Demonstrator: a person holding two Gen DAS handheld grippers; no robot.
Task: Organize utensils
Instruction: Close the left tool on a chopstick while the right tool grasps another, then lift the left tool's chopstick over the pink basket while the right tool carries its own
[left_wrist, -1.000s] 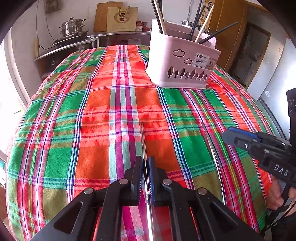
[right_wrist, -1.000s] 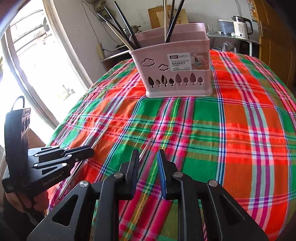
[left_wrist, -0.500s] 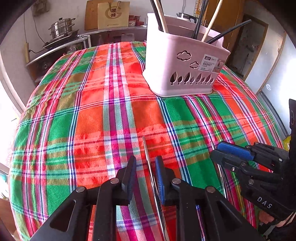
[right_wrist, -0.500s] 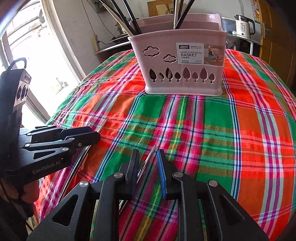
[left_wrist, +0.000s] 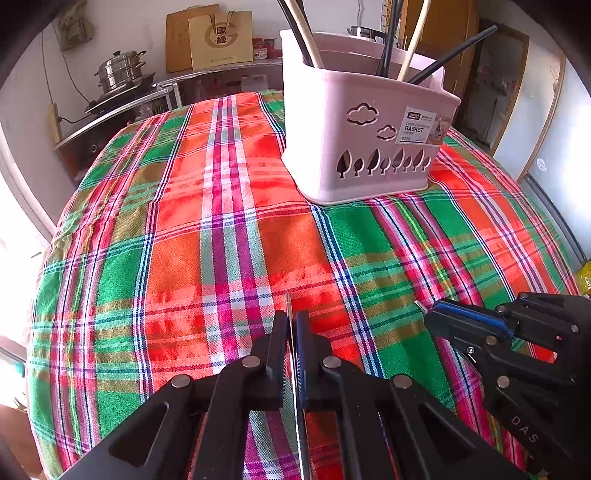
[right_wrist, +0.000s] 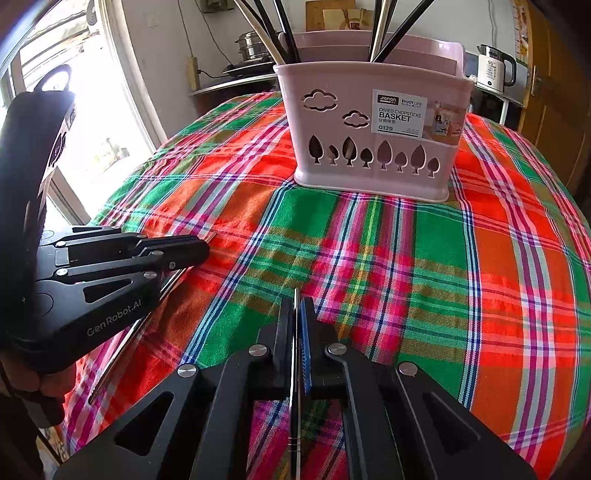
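A table (left_wrist: 177, 229) covered by a red, green and pink plaid cloth (right_wrist: 424, 266) is seen filling most of both views. At its far side a pink plastic basket (left_wrist: 369, 147), cut with cloud and tree shapes and labelled as a divided chopsticks basket, is stood upright on the cloth, and several dark and pale chopsticks (left_wrist: 306, 40) are held in it, leaning outward above the rim. Behind the table a counter with a stacked steel steamer pot (left_wrist: 120, 70) and a brown paper bag (left_wrist: 221, 38) is shown in the left wrist view, and a white electric kettle (right_wrist: 493, 72) is shown in the right wrist view. The left gripper (left_wrist: 291, 328) is held low over the near part of the cloth, and its jaws are closed on a thin metal chopstick (left_wrist: 289, 306), whose tip is seen projecting just past the fingertips towards the basket. The right gripper (right_wrist: 297, 314) is likewise closed on a second metal chopstick (right_wrist: 296, 299), which is seen running between the pads and back under the body. Both grippers are held side by side, well apart from the basket. In the right wrist view the rear length of the left gripper's chopstick is seen trailing down behind that gripper towards the table edge.
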